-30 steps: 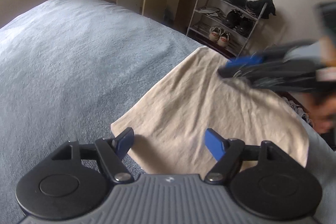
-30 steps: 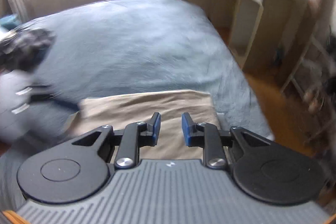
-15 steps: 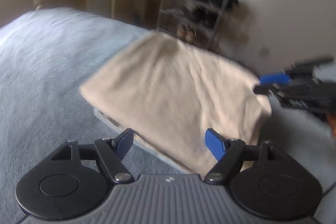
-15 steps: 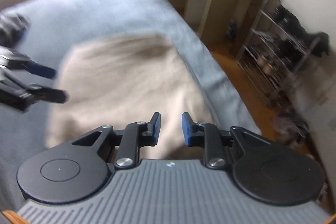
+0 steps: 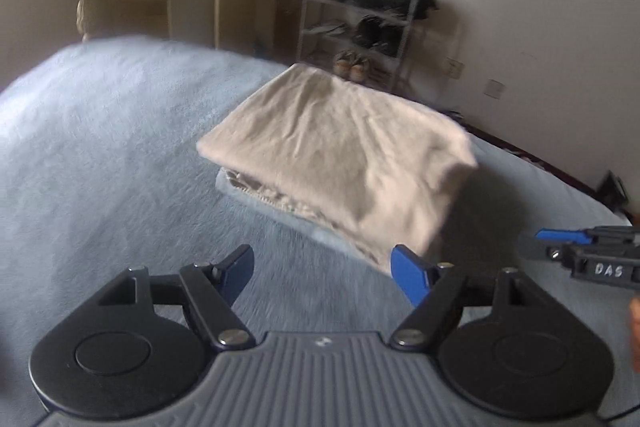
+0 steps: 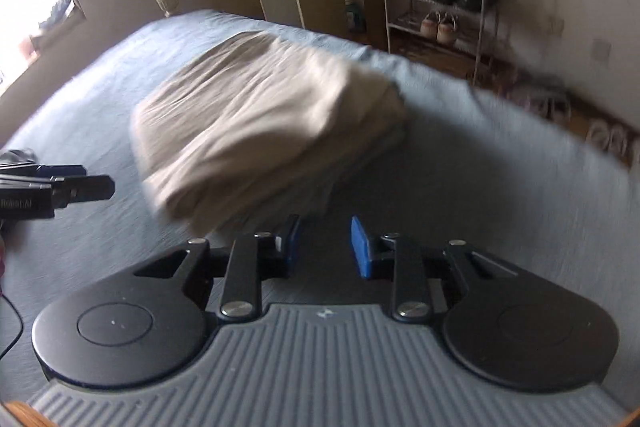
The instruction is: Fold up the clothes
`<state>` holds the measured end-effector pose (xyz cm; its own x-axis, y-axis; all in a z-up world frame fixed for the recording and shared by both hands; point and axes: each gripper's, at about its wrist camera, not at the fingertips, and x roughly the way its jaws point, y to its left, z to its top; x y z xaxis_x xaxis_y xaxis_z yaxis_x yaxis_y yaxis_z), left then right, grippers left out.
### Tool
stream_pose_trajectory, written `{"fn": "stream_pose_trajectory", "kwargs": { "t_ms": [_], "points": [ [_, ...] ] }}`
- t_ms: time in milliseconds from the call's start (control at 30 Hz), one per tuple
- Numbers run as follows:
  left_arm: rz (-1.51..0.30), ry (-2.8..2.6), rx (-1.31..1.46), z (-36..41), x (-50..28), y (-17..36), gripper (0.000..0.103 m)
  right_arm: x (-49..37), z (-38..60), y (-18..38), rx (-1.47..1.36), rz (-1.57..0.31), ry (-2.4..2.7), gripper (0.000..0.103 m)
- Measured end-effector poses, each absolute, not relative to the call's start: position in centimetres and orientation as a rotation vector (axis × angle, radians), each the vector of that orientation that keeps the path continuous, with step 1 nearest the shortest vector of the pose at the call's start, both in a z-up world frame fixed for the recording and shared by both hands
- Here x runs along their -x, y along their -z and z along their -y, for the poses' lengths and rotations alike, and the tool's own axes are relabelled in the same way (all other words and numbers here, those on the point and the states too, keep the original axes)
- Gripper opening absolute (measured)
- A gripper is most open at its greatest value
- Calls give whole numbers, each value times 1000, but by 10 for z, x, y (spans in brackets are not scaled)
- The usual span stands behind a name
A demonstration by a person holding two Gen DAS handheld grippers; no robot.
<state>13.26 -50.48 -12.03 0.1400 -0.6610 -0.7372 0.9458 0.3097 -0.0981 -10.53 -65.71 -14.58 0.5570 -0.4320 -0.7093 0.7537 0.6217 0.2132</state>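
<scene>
A blue-covered bed (image 5: 100, 155) carries a folded beige garment (image 5: 344, 155) near its shoe-rack-side edge. The left gripper (image 5: 322, 267) is spread wide and holds nothing, just short of the garment. The right gripper (image 6: 322, 241) is partly parted, also holding nothing.

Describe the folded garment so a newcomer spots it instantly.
Start at the blue bed filling the room. The garment lies folded on it near the shoe rack side. It's the only beige thing on the bedspread, a layered rectangular stack.
</scene>
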Motion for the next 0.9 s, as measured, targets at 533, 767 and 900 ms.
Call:
{"fn": "stream_pose_trajectory", "kwargs": {
  "t_ms": [533, 767, 900],
  "points": [
    [-817, 892, -258, 335, -58, 66, 103, 120, 482, 85, -306, -626, 774, 99],
    [-815, 847, -297, 327, -27, 54, 103, 140, 447, 78, -273, -651, 856, 102],
    [-825, 851, -286, 321, -14, 53, 103, 148, 432, 70, -237, -664, 883, 102]
  ]
}}
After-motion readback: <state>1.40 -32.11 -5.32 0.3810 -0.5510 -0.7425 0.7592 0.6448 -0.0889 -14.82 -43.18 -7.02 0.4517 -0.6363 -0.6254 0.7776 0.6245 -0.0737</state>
